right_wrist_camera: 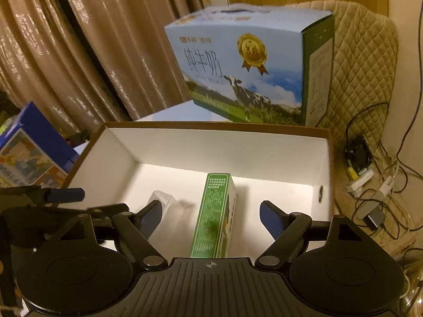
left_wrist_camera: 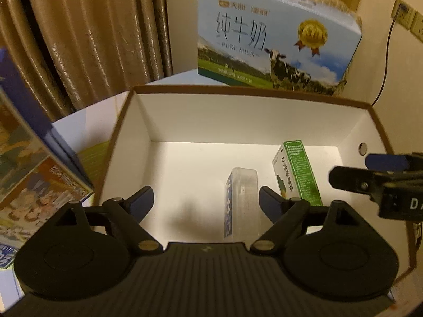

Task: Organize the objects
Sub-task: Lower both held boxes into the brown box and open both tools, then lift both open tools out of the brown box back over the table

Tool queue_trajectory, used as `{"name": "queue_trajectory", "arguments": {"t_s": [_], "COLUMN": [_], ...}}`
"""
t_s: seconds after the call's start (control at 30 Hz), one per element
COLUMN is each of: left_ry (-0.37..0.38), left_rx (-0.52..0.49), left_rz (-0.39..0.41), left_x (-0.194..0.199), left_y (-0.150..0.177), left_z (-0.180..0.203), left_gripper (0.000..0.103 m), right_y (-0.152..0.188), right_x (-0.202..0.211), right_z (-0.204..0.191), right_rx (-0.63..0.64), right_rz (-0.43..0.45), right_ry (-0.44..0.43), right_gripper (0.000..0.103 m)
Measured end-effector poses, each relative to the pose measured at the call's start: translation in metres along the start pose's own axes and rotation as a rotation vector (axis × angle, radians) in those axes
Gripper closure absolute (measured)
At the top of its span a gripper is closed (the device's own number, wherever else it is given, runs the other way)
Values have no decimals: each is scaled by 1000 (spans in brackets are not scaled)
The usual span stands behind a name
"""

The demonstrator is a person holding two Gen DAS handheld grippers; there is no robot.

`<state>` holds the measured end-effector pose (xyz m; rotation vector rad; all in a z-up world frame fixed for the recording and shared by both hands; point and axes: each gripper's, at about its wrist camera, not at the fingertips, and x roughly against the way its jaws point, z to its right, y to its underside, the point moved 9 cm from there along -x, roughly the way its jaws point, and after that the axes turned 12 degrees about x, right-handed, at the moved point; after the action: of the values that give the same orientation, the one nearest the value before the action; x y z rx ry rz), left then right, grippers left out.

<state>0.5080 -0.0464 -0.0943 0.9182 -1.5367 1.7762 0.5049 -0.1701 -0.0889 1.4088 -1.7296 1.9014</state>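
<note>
Box (left_wrist_camera: 238, 116), both tongs (left_wrist_camera: 205, 202) (right_wrist_camera: 211, 215) above, spread, empty

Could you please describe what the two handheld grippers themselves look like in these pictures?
Both match. The left tool has a black ribbed body, two round black discs at its sides, jointed black linkage arms with brass-coloured pivot pins, and angled dark blue fingers. The right tool is built the same, with a small crosshair mark on its ribbed body. Seen from the left wrist view, its side bears white lettering, partly cut off.
</note>
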Motion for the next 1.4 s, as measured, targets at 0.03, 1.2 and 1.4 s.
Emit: {"name": "queue_trajectory", "arguments": {"t_s": [0.03,1.2,1.4], "left_ry": [-1,100,84], "left_rx": [2,151,142], "left_rz": [9,99,90], "left_x": [6,212,234], "left_y": [0,151,188], "left_z": [-2,-51,-65], "left_gripper": [18,13,13], "right_y": [2,110,137], "right_x": [6,187,206], "right_z": [-1,-83,-107], "right_rx": [1,-16,6], "right_rz": [8,133,125], "right_ry": [-2,1,15], "right_gripper": [24,24,24]}}
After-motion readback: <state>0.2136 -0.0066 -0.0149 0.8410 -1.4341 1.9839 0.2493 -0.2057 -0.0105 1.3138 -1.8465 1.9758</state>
